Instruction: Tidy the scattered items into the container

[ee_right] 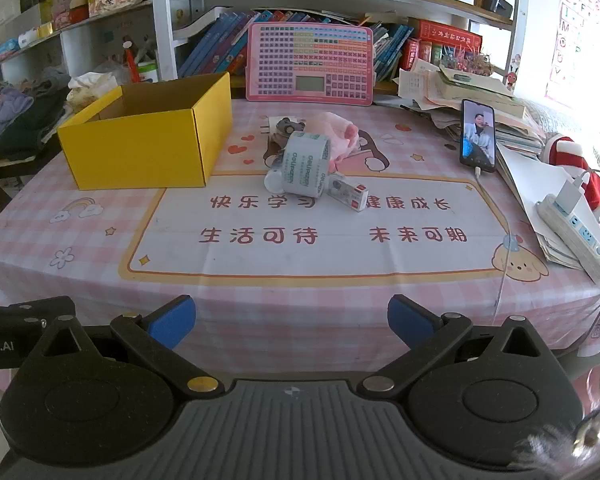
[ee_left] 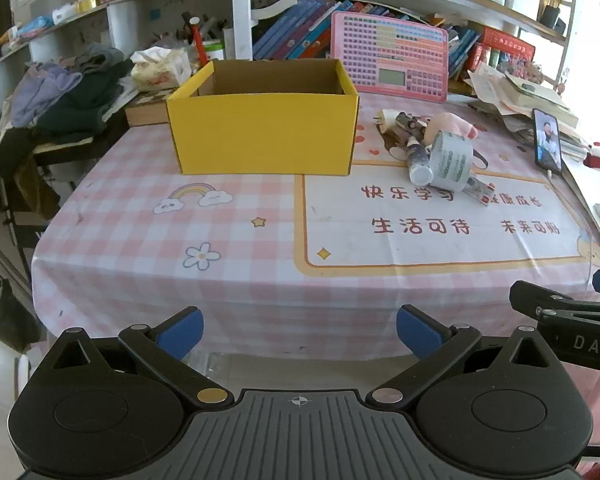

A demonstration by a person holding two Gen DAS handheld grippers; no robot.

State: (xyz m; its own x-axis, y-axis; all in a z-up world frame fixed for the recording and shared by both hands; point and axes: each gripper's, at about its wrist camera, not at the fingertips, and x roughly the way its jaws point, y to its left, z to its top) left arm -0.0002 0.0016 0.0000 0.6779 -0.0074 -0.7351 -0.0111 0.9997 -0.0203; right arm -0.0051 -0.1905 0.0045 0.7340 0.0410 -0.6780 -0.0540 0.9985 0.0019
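Scattered items (ee_right: 312, 160) overlap, hiding small ones behind the tape roll (ee_right: 306, 164); both grippers' fingers (ee_left: 418, 330) (ee_right: 172, 320) gape empty.

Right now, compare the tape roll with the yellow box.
The tape roll is round and pale grey with printed lettering; the yellow box is rectangular and plain. The roll leans in a pile of clutter; the box stands alone, upright, top open. The roll is far smaller. Both rest on the checked tablecloth, untouched.
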